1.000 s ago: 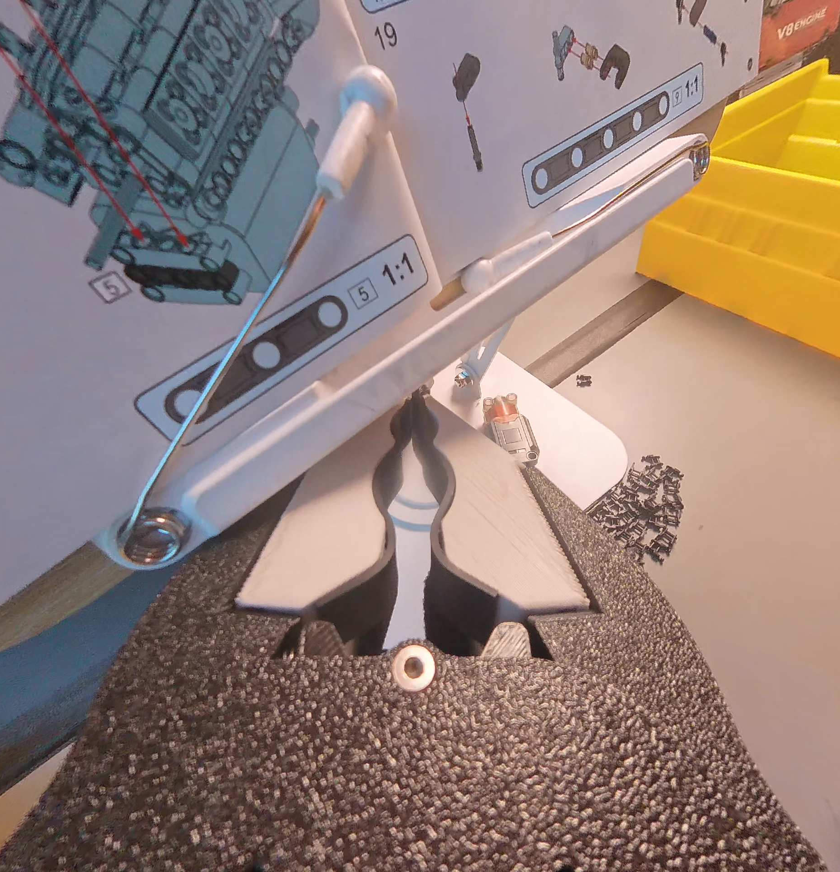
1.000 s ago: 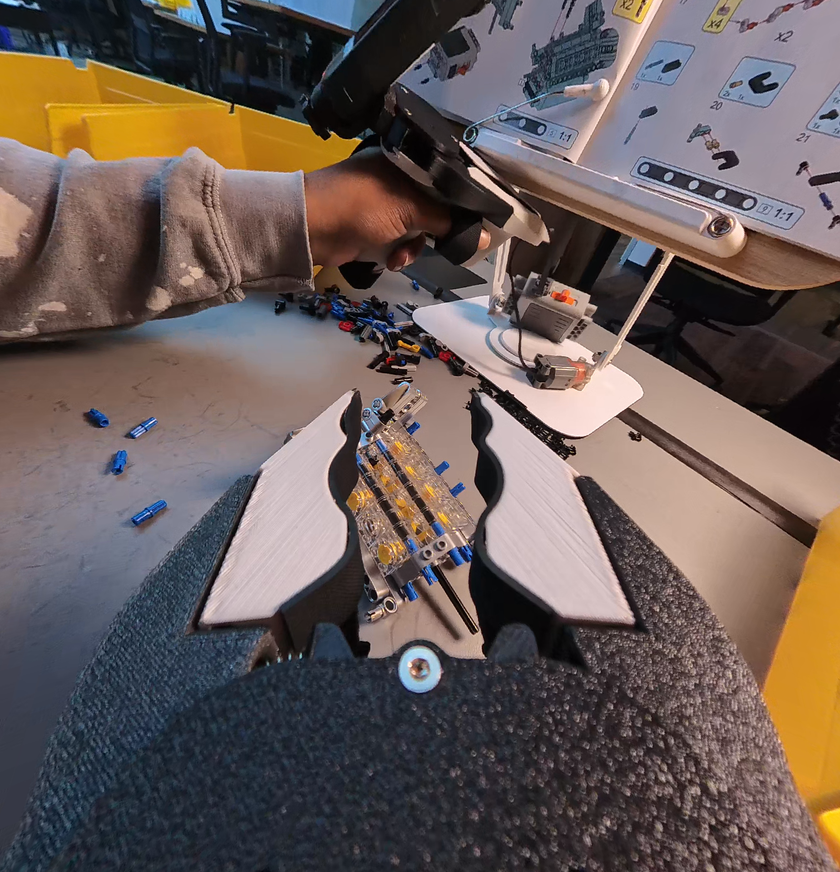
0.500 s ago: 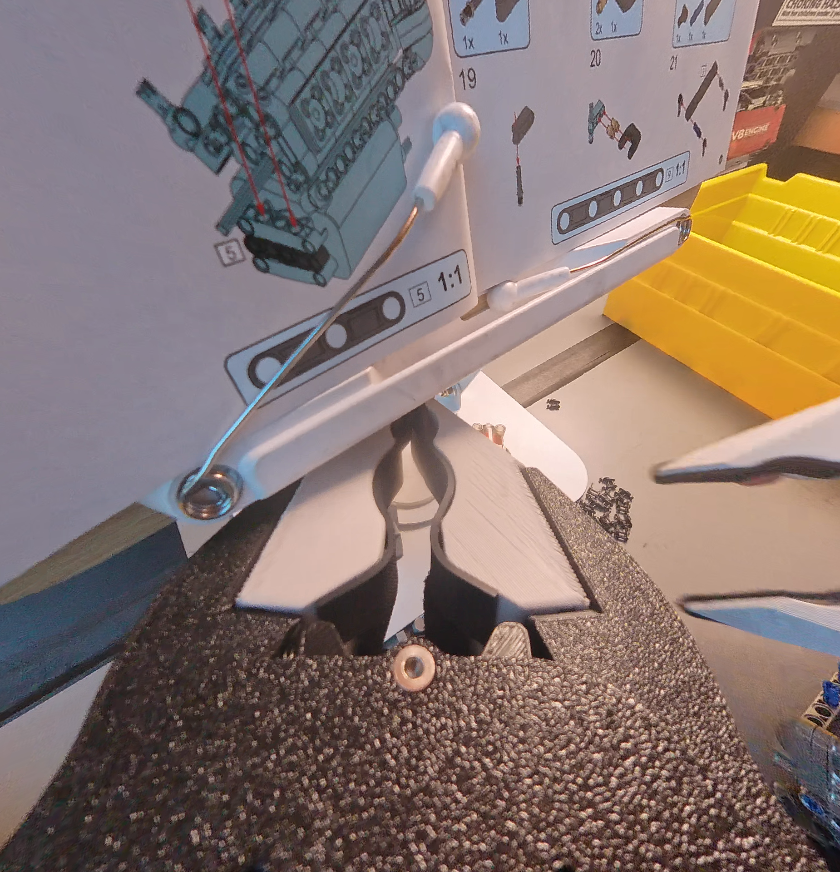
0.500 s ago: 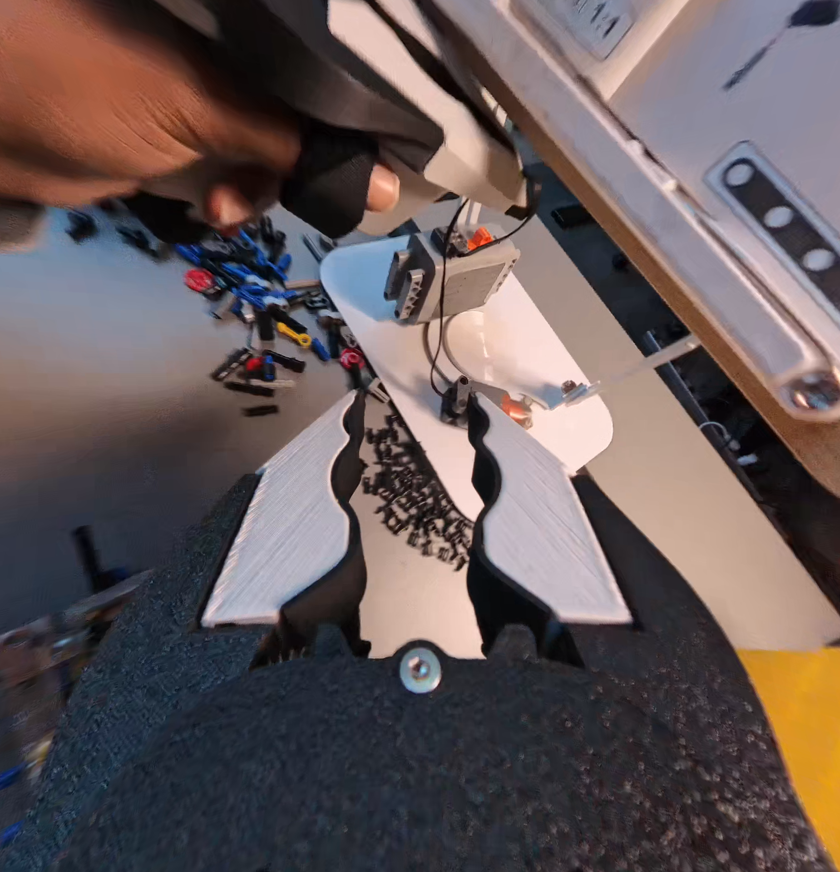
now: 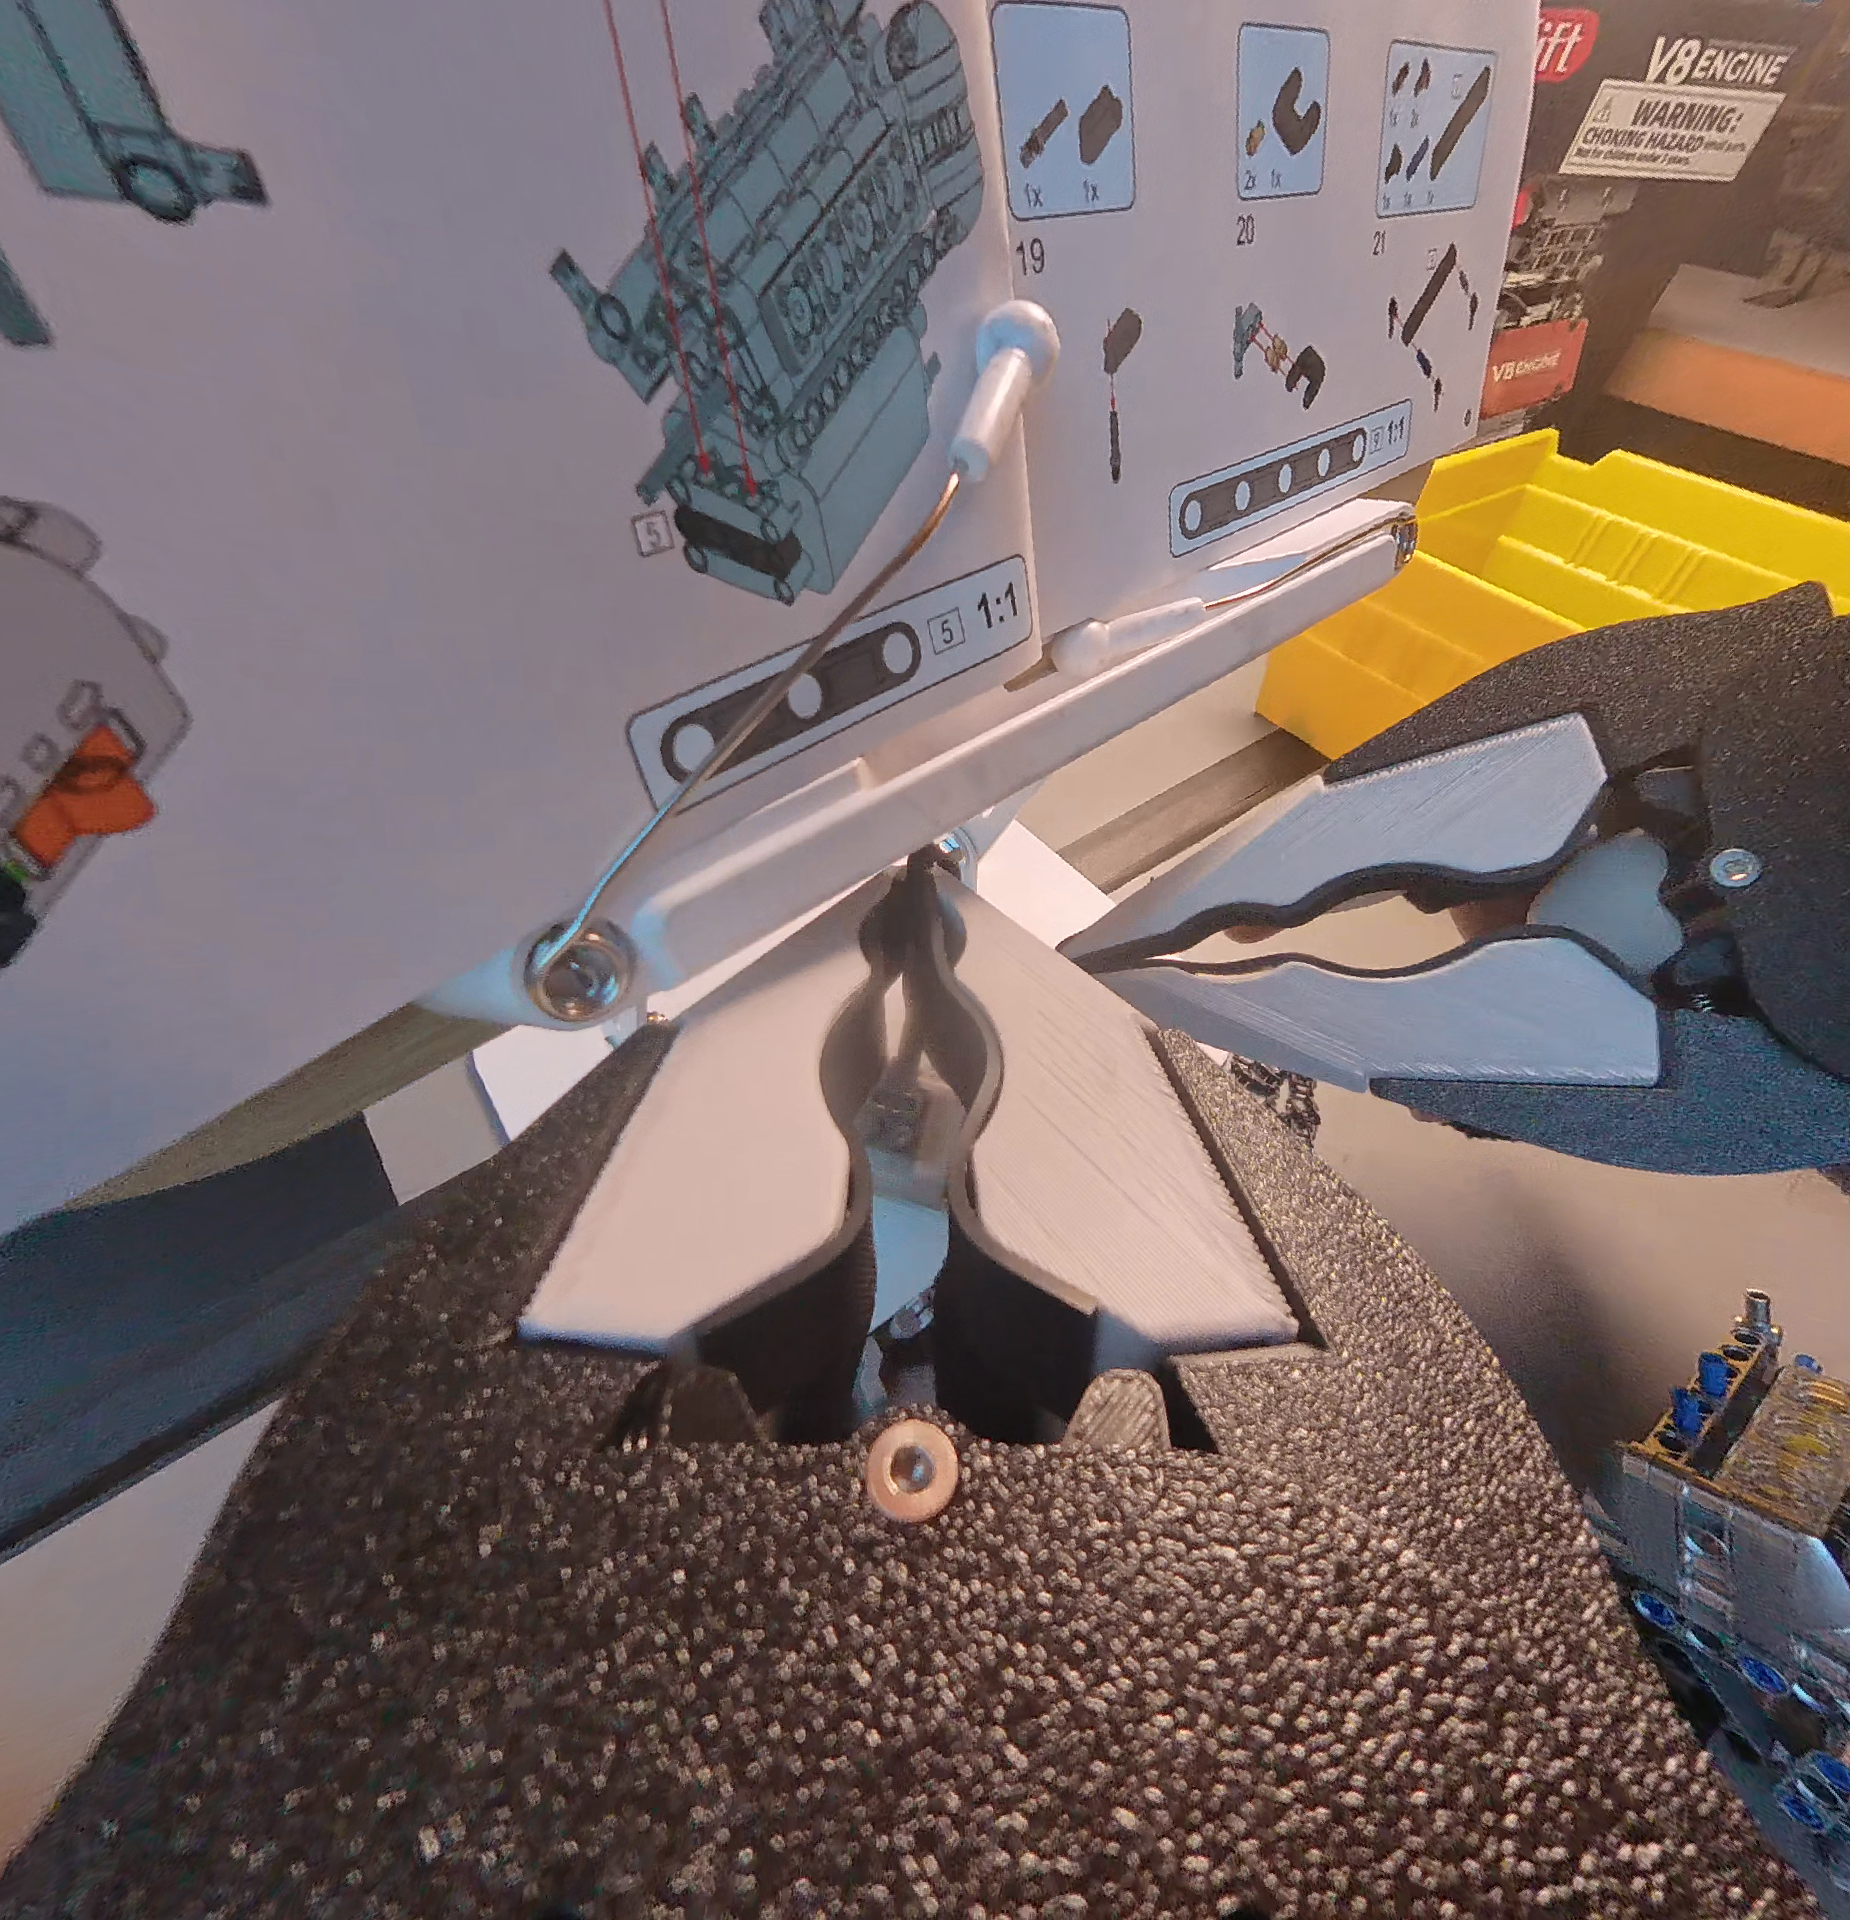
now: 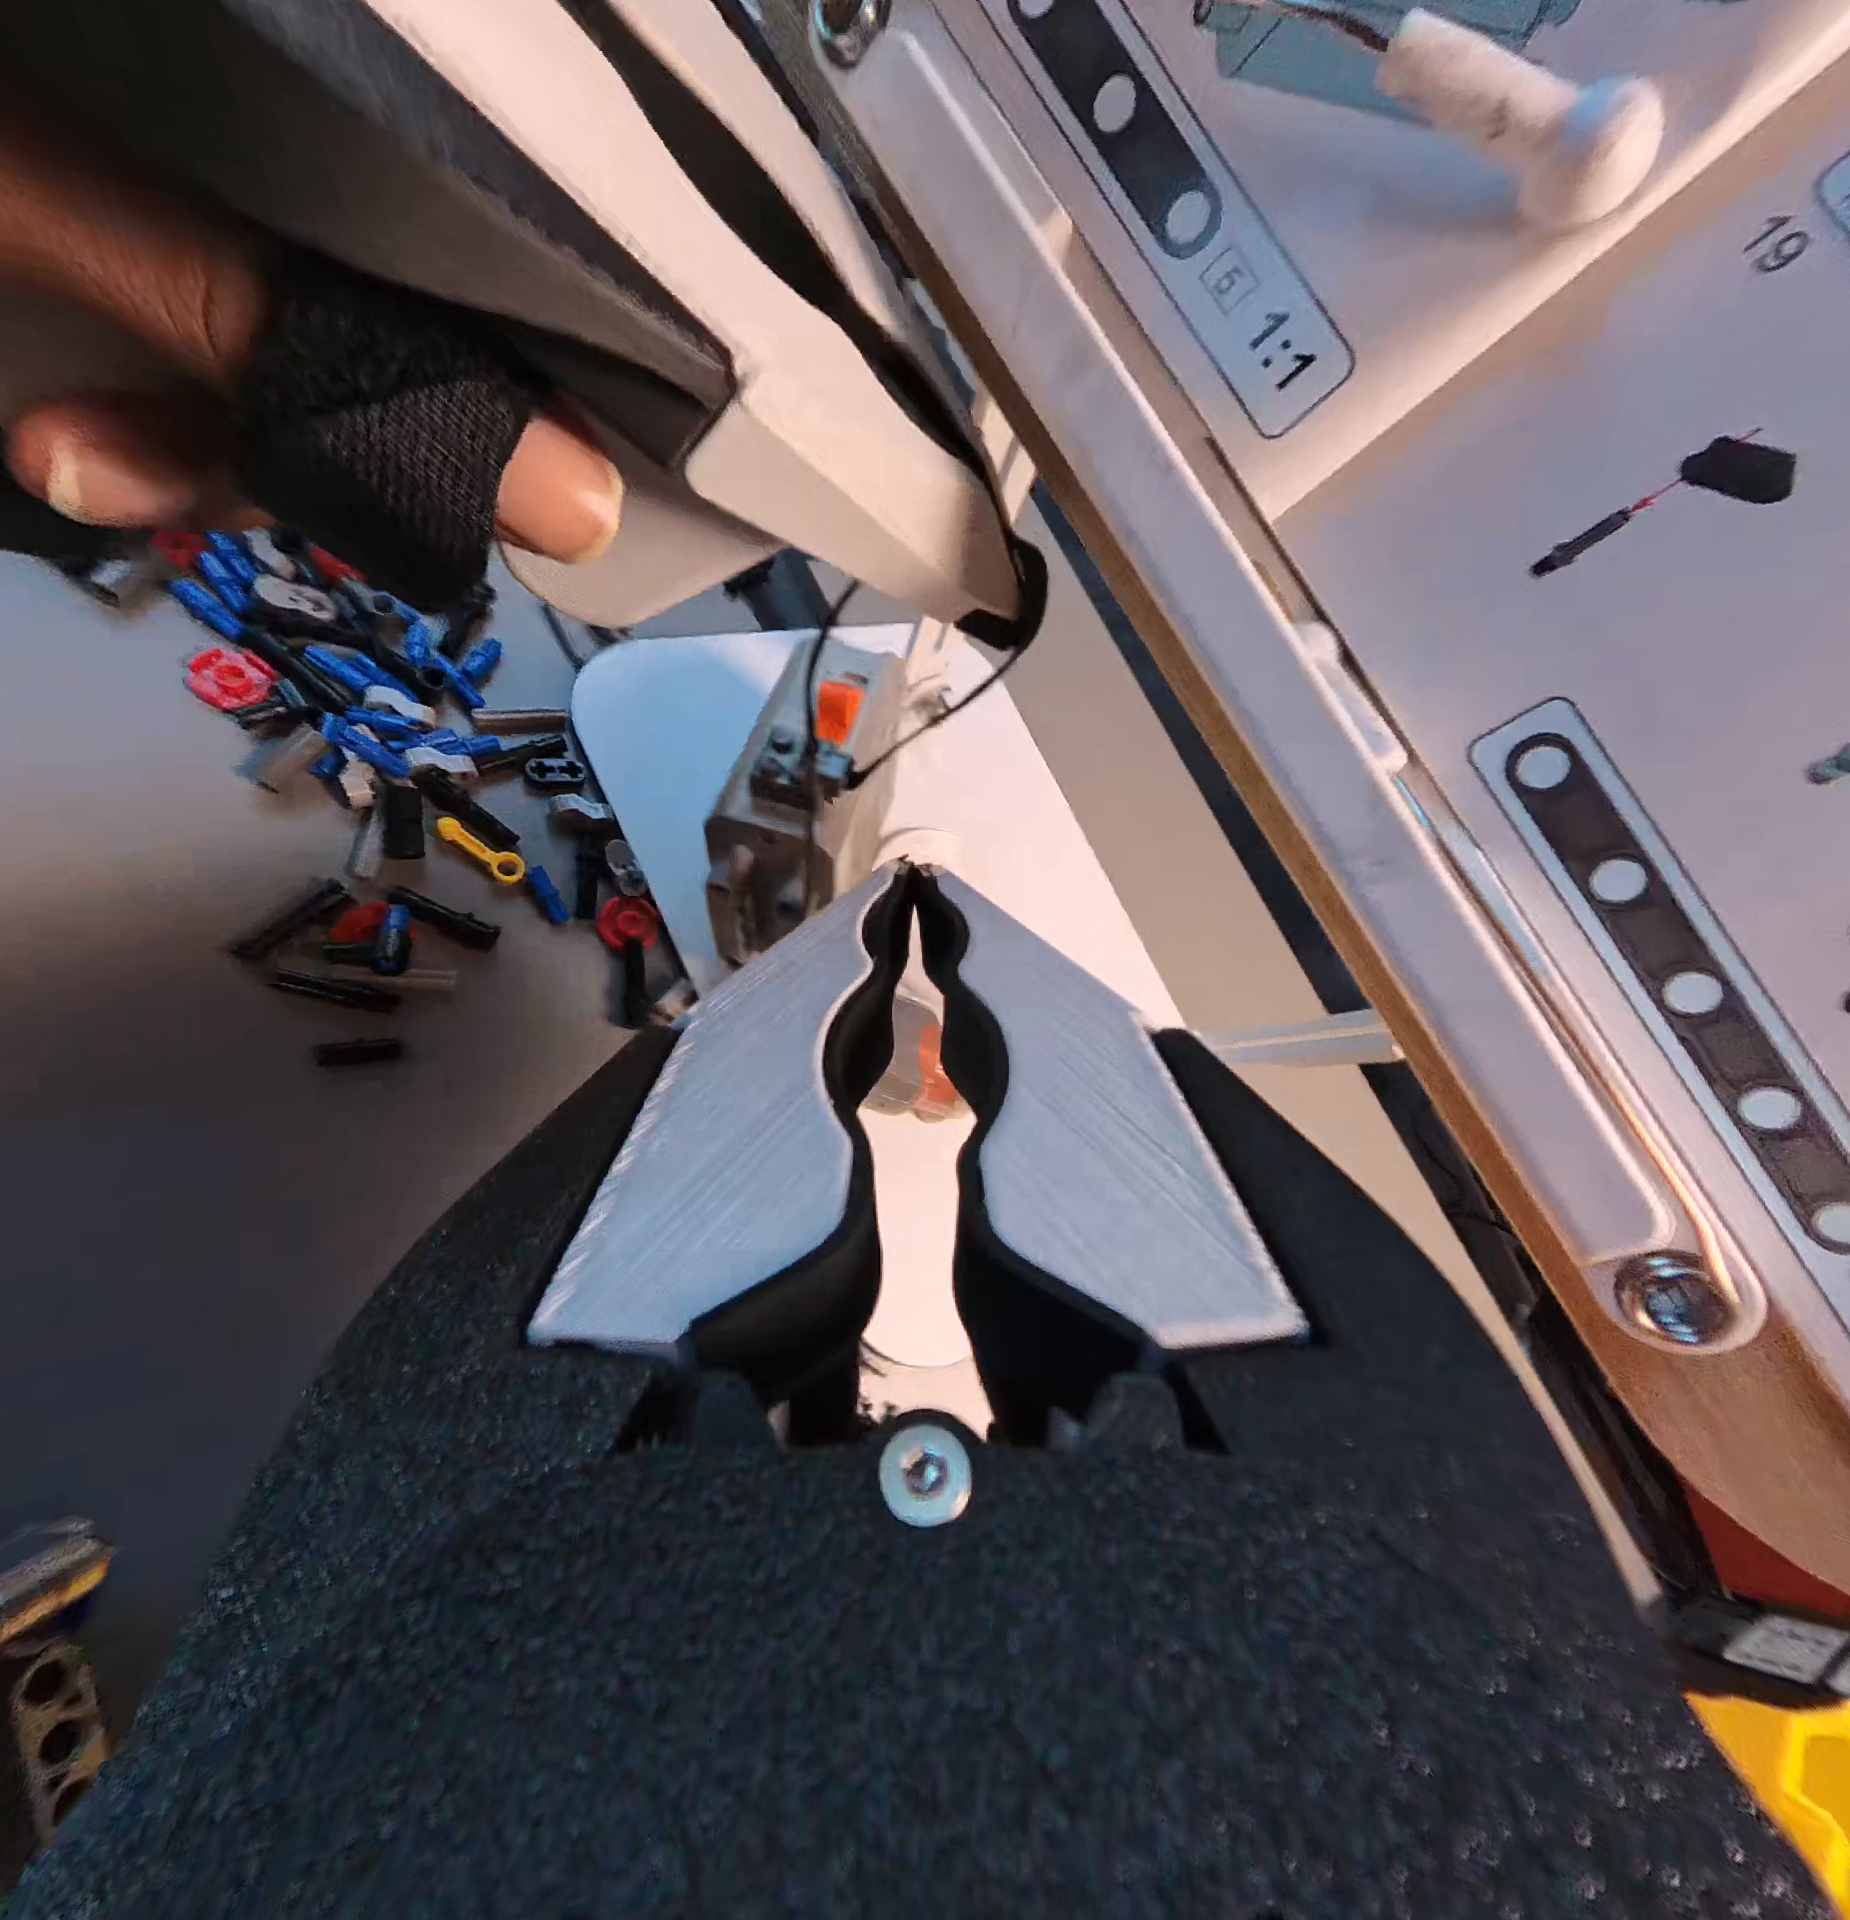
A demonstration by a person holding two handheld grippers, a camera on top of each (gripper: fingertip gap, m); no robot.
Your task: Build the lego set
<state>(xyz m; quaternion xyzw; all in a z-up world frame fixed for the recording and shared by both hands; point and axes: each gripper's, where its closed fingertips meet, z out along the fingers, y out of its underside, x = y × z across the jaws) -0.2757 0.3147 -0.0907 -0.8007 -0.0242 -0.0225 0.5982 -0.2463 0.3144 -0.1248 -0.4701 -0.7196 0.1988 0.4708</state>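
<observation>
Gripper (image 5: 916, 883) tips beneath stand ledge (image 5: 931, 800)

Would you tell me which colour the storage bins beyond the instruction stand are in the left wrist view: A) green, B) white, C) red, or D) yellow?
D: the storage bins beyond the instruction stand are plainly bright yellow, showing above the right gripper that reaches in from the side.
</observation>
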